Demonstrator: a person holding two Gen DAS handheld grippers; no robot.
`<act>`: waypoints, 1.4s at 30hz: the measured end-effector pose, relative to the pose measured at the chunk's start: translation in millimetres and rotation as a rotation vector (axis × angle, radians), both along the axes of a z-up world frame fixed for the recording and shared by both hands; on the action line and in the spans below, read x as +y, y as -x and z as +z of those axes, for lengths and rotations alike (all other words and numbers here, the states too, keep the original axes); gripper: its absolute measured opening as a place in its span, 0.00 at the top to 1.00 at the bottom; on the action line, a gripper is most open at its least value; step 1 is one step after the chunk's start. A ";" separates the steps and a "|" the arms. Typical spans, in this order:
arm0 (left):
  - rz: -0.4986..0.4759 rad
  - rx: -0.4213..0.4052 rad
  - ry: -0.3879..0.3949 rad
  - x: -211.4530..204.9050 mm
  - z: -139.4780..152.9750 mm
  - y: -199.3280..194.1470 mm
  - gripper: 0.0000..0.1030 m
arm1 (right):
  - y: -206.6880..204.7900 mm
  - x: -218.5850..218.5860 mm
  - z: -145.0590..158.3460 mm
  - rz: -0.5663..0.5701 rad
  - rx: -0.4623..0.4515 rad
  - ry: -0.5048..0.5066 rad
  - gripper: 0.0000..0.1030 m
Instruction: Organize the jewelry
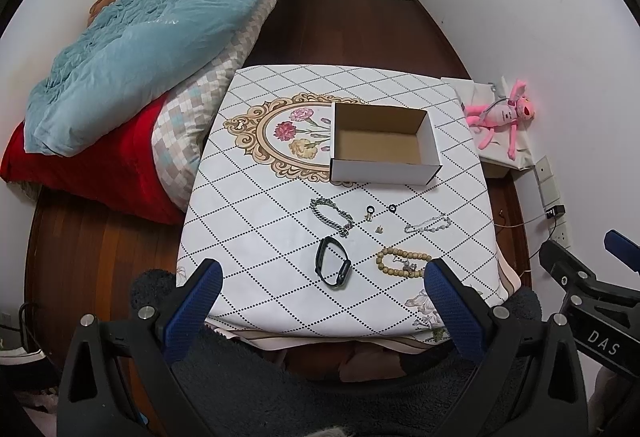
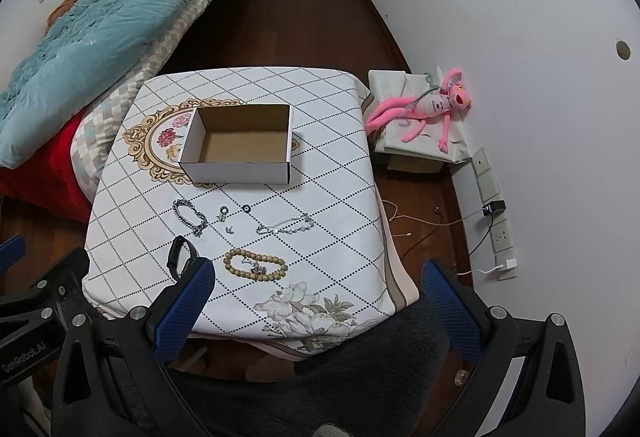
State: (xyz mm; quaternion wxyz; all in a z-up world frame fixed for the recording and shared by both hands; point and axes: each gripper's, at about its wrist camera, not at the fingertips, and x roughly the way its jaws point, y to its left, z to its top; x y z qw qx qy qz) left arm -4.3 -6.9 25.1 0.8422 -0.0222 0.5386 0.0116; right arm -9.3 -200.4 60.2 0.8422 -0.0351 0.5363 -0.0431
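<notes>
An empty white cardboard box [image 1: 384, 145] [image 2: 240, 147] stands open on the patterned table [image 1: 256, 173] [image 2: 340, 173]. In front of it lie a silver chain bracelet [image 1: 332, 215] [image 2: 190, 216], small rings and earrings [image 1: 380, 215] [image 2: 234, 217], a thin beaded silver bracelet [image 1: 427, 224] [image 2: 286, 225], a black watch band [image 1: 333, 268] [image 2: 181, 257] and a wooden bead bracelet [image 1: 402, 261] [image 2: 256, 264]. My left gripper [image 1: 322, 287] and right gripper [image 2: 318, 287] are both open and empty, held above the table's near edge.
A bed with a blue quilt [image 1: 132, 37] and a red blanket [image 1: 92, 165] stands left of the table. A pink plush toy [image 2: 428, 107] lies on a box by the right wall. Cables [image 2: 440, 221] and wall sockets [image 2: 500, 229] are at the right.
</notes>
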 end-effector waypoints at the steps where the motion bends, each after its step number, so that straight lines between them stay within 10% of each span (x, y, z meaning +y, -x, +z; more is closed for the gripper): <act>1: 0.000 -0.002 0.002 0.4 -0.8 -1.4 0.00 | -0.7 -0.1 -0.8 -0.002 -0.003 -0.002 0.00; 15: 0.037 0.063 -0.043 18.5 -93.7 -70.6 0.02 | -73.4 -22.0 -98.4 -0.079 0.081 -0.061 0.19; 27: -0.003 0.318 0.035 22.0 -205.7 -72.5 0.30 | -74.9 -21.2 -238.8 -0.101 0.362 -0.158 0.35; 42: -0.042 0.332 0.013 9.3 -227.0 -71.4 0.79 | -63.7 6.2 -264.2 -0.039 0.396 -0.109 0.61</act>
